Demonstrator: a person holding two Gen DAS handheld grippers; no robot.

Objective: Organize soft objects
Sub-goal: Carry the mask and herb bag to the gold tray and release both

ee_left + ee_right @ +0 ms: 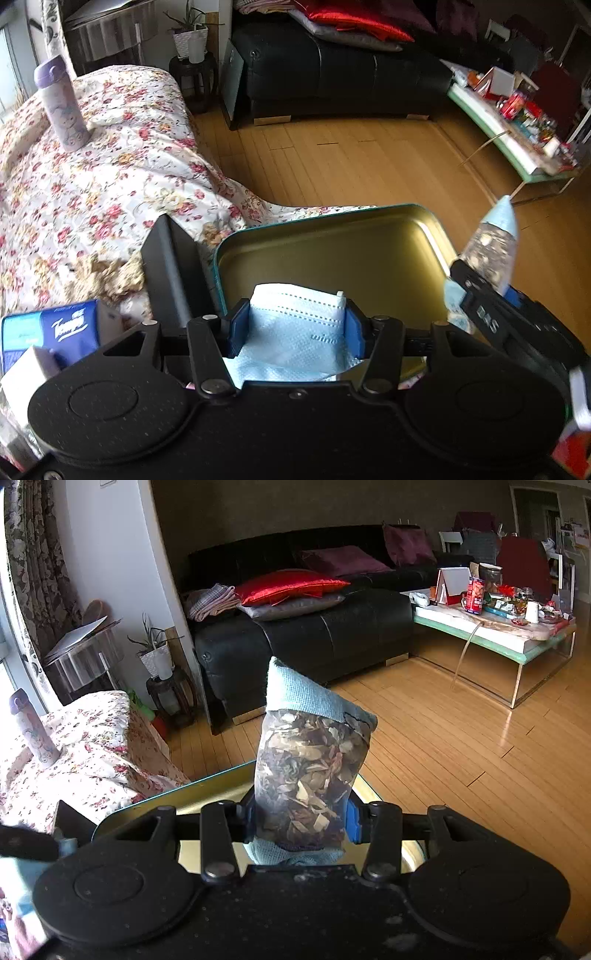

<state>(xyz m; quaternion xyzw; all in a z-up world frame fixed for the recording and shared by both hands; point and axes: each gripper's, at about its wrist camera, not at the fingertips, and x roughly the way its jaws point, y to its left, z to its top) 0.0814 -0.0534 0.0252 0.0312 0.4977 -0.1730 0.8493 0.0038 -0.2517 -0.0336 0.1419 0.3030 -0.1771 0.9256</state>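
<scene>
My left gripper point(295, 326) is shut on a folded light-blue face mask point(295, 332) and holds it over the near end of an open gold-lined metal tin point(332, 251) with a teal rim. My right gripper point(301, 821) is shut on a clear sachet of dried petals with blue cloth ends point(306, 771), held upright above the same tin point(207, 794). The sachet point(493, 243) and the right gripper point(491, 291) also show at the right in the left wrist view.
The tin lies on a floral quilt point(110, 184). A purple bottle point(61, 103) stands on the quilt at the far left. A blue tissue pack point(51, 332) and a black upright object point(173, 273) are left of the tin. A wooden floor, black sofa point(314, 635) and cluttered coffee table point(498, 627) lie beyond.
</scene>
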